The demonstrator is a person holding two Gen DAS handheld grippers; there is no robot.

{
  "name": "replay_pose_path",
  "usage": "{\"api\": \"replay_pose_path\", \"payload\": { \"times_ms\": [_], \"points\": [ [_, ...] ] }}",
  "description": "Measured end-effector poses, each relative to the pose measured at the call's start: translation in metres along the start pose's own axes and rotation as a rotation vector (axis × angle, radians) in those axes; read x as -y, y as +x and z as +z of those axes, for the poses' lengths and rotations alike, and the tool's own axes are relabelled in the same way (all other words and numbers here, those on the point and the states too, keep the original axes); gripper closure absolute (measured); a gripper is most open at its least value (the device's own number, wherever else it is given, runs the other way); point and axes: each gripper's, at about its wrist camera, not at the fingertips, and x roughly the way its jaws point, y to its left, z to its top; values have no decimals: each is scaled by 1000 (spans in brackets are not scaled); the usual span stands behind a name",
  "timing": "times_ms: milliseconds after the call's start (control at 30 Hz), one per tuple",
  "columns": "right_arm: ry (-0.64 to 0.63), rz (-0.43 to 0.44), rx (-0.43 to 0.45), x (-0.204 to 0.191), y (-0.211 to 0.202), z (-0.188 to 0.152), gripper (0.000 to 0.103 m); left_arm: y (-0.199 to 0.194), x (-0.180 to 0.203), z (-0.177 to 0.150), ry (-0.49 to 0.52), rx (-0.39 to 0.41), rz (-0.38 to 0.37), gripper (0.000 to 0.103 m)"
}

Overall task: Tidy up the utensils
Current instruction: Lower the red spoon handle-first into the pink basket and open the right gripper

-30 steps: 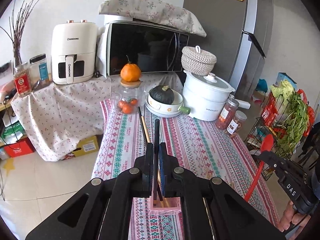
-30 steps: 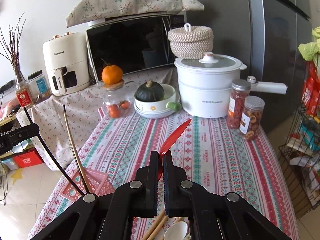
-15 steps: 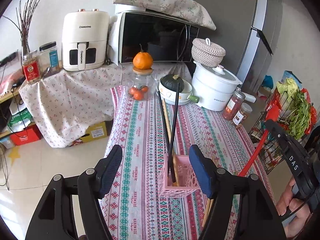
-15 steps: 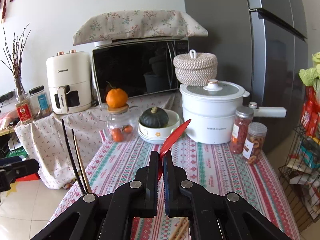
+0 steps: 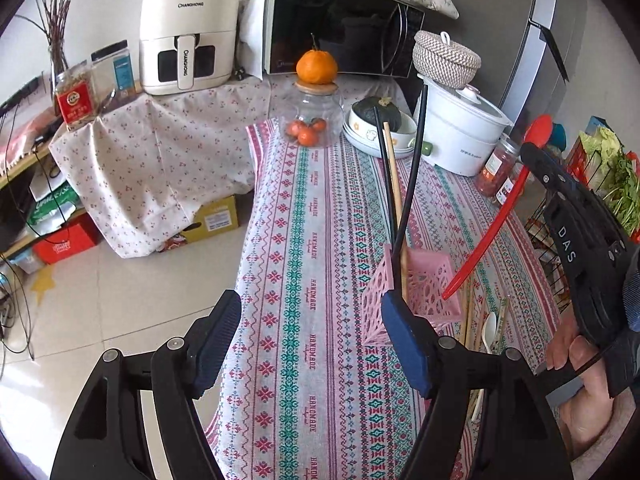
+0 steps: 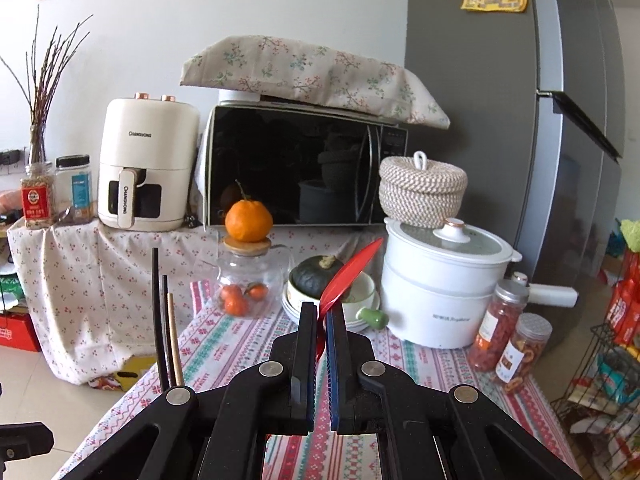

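Note:
A pink lattice basket (image 5: 428, 292) stands on the striped tablecloth and holds black chopsticks (image 5: 412, 168) and a wooden one (image 5: 394, 176), upright and leaning. My left gripper (image 5: 312, 340) is open and empty, just in front of and left of the basket. My right gripper (image 6: 322, 320) is shut on a red spoon (image 6: 350, 272); in the left wrist view the red spoon (image 5: 500, 216) points handle-down, its tip at the basket's right rim. The chopsticks (image 6: 160, 320) show at the left of the right wrist view. More chopsticks and a white spoon (image 5: 488, 326) lie on the cloth right of the basket.
At the table's far end stand a glass jar with an orange on top (image 5: 314, 120), a bowl with a dark squash (image 5: 378, 120), a white pot (image 5: 464, 136) and two snack jars (image 6: 512, 336). A microwave (image 6: 296, 168) and air fryer (image 6: 148, 168) stand behind. A wire rack (image 5: 608, 168) stands right.
My left gripper let go of the black chopsticks, opened and drew back. My right gripper has brought the red spoon over to the basket's right rim.

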Motion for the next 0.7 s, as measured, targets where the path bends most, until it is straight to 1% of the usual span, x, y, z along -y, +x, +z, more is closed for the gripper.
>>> {"api": "replay_pose_path", "payload": {
  "times_ms": [167,367,467,500,533,567,600,633,700],
  "points": [
    [-136,-16,-26,-25,16,-14,100,1,-4,-2,11,-8,7,28],
    [-127,9,-99,-25,30,-25,100,4,-7,-3,9,-22,6,28],
    [-81,66,-156,-19,35,-27,100,6,-6,-4,16,-30,3,28],
    [-62,83,-173,-16,36,-28,96,7,-5,-5,19,-35,4,28],
    [-40,106,-187,-13,36,-28,90,8,-4,-6,23,-40,3,28],
    [-18,126,-197,-9,36,-27,74,9,-4,-6,25,-44,0,28],
    [5,140,-200,-6,34,-26,63,9,-3,-7,26,-48,-5,28],
    [24,150,-199,-2,30,-24,61,10,-2,-7,26,-52,-14,28],
    [53,173,-208,5,24,-19,60,10,-1,-8,19,-61,-40,26]
  ]
}}
